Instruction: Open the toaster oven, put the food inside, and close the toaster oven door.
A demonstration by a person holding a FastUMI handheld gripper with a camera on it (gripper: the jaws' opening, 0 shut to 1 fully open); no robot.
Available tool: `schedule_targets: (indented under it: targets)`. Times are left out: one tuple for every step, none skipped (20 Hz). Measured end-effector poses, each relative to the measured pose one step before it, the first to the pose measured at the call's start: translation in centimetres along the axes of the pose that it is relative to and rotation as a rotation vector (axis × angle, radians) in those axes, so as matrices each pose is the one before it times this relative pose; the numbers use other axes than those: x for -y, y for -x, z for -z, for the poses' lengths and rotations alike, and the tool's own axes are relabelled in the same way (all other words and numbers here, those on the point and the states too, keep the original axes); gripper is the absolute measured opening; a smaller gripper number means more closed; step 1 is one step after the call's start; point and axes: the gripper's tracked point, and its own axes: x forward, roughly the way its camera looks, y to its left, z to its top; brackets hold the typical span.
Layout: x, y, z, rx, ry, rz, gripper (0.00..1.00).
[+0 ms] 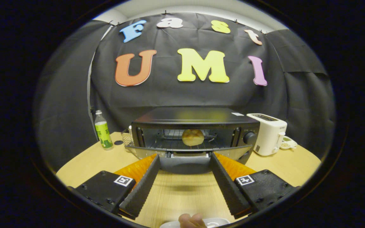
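Since the bun (193, 137) already sits on the rack inside the toaster oven (195, 133), we've got our gripper (185, 164) spread open and empty, fingertips flanking its dropped door (185, 158) straight ahead

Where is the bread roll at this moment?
In the gripper view, the bread roll sits on the wire rack inside the toaster oven, behind its lowered door, just beyond the open, empty tongs.
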Motion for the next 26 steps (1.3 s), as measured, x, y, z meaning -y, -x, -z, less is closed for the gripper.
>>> schedule_targets:
  targets:
    - [0.320,-0.235,-0.681,0.01633,-0.01241,-0.00919,1.00]
    - [0.327,-0.150,-0.511,0.01217,-0.00996,-0.00300,1.00]
    - [0.457,0.033,-0.556,0.01116,-0.01129,-0.00023,1.00]
    - [0.240,0.192,-0.210,0.00190,-0.00898,-0.00100,1.00]
    - [0.085,0.246,-0.131,-0.00348,-0.00891,-0.00525,1.00]
    - [0.267,0.306,0.034,-0.00478,-0.00521,0.00243,1.00]
    - [0.310,0.419,-0.121,-0.00305,-0.00506,0.00611,1.00]
    - [0.257,0.495,-0.048,-0.00200,-0.00851,0.00360,1.00]
    - [0.277,0.645,0.057,-0.01088,-0.00982,0.00591,1.00]
    - [0.064,0.555,0.004,-0.01020,-0.00957,-0.00356,1.00]
    - [0.206,0.844,0.047,-0.01481,-0.01245,0.00665,1.00]
    - [0.612,0.987,-0.127,-0.00809,-0.00570,0.02150,1.00]
    - [0.414,1.176,-0.389,0.00129,-0.00551,0.01621,1.00]
    - [-0.038,0.956,-0.224,0.00016,0.00708,-0.00196,1.00]
    - [-0.008,0.981,-0.463,-0.00001,0.01284,0.00704,1.00]
    - [0.211,1.058,-0.620,0.00207,0.02973,0.01059,1.00]
    - [0.340,1.065,-0.596,-0.00315,0.02501,0.01680,1.00]
    - [0.058,1.037,-0.860,0.00863,0.01334,0.00474,1.00]
    - [-0.486,1.101,-1.091,0.00747,0.01091,-0.01133,1.00]
    - [-0.107,0.974,-1.071,0.01152,-0.00166,-0.00331,1.00]
    - [0.217,1.220,-1.411,0.02633,-0.00287,0.00334,1.00]
    - [0.288,1.076,-1.610,0.03371,-0.00096,0.00606,1.00]
    - [0.346,1.117,-1.821,0.03858,-0.00313,0.01312,1.00]
    - [0.187,1.078,-1.411,0.03303,-0.00327,0.00538,1.00]
    - [0.069,1.009,-1.101,0.02676,-0.01096,0.00053,1.00]
    - [0.151,1.029,-0.531,0.01441,-0.01803,0.00779,1.00]
